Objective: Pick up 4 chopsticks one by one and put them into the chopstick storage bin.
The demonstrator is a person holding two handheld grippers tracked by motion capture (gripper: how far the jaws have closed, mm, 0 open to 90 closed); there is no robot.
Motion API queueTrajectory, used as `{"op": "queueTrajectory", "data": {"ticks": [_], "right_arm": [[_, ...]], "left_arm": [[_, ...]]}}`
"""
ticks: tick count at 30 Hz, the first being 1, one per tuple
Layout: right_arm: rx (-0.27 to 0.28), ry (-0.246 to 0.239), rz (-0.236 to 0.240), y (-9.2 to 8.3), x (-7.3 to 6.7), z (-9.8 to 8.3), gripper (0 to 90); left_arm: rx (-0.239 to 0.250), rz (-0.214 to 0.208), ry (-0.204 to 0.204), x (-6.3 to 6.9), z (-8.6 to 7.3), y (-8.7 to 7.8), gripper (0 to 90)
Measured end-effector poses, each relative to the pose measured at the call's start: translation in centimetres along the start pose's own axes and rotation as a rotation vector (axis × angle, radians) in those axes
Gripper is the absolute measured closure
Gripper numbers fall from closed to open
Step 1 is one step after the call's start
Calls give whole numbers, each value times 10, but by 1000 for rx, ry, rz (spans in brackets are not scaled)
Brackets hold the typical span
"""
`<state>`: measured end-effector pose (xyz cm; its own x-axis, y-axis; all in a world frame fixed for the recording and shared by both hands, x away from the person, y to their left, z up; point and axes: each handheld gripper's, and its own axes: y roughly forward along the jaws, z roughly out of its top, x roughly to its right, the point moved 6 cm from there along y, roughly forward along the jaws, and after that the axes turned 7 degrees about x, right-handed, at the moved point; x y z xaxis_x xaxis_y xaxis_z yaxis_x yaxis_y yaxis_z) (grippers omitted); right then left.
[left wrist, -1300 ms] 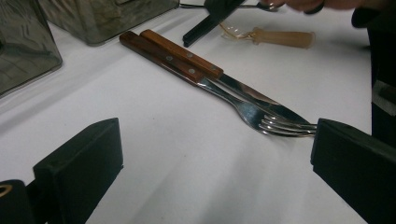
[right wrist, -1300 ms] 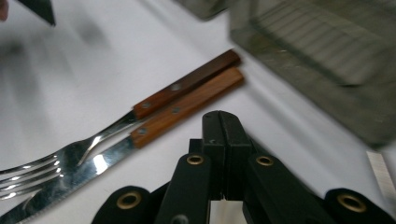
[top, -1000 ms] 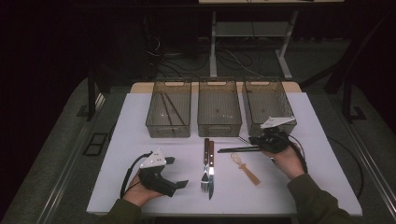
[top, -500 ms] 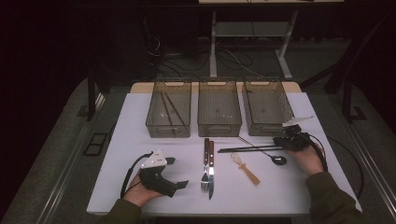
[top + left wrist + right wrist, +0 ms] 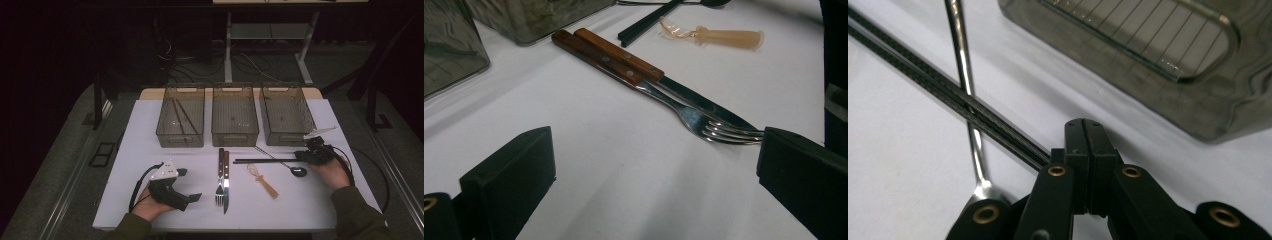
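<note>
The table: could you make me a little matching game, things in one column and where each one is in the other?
Things:
1. fork
2. black chopsticks
3. brown sticks
4. right hand-held gripper

Places:
A. inside the left bin
B. beside the knife, handles side by side
C. at the right end of the black chopsticks, jaws shut
D. across the spoon's handle, before the right bin

Pairs: 1-B, 2-D, 3-A, 4-C

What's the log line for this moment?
left gripper: open, resting by fork | right gripper: shut, at chopsticks' end | chopsticks: lying across spoon handle
</note>
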<state>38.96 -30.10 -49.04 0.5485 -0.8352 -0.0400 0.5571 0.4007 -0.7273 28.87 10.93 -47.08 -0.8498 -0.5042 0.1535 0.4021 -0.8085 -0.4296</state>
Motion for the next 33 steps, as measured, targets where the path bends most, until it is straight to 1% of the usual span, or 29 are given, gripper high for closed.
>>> {"op": "queueTrajectory", "data": {"ticks": [4, 9, 12, 18, 25, 27, 29, 31, 33], "right_arm": [[-4, -5, 15, -4, -3, -4, 895], [-14, -20, 21, -7, -7, -7, 896], [-16, -18, 28, -9, -10, -9, 896], [-22, -18, 37, -12, -12, -12, 896], [-23, -24, 36, -12, -12, -12, 896], [-1, -29, 28, -13, -11, -9, 895], [31, -21, 35, -15, -12, -3, 896], [53, -15, 51, -17, -15, 2, 895], [69, -24, 76, -17, -22, 8, 895]], "left_arm": [[-3, 1, 0, 0, 0, 0, 9], [-1, 2, 0, 0, 0, 0, 9], [-1, 2, 0, 0, 0, 0, 9], [-1, 1, -2, 1, 0, 0, 9], [-2, 1, -1, 1, 0, 0, 9], [-3, 0, 0, 1, 0, 1, 9], [-3, 0, 1, 1, 0, 1, 9], [-4, 0, 1, 1, 0, 1, 9], [-4, 1, 1, 1, 0, 1, 9]]}}
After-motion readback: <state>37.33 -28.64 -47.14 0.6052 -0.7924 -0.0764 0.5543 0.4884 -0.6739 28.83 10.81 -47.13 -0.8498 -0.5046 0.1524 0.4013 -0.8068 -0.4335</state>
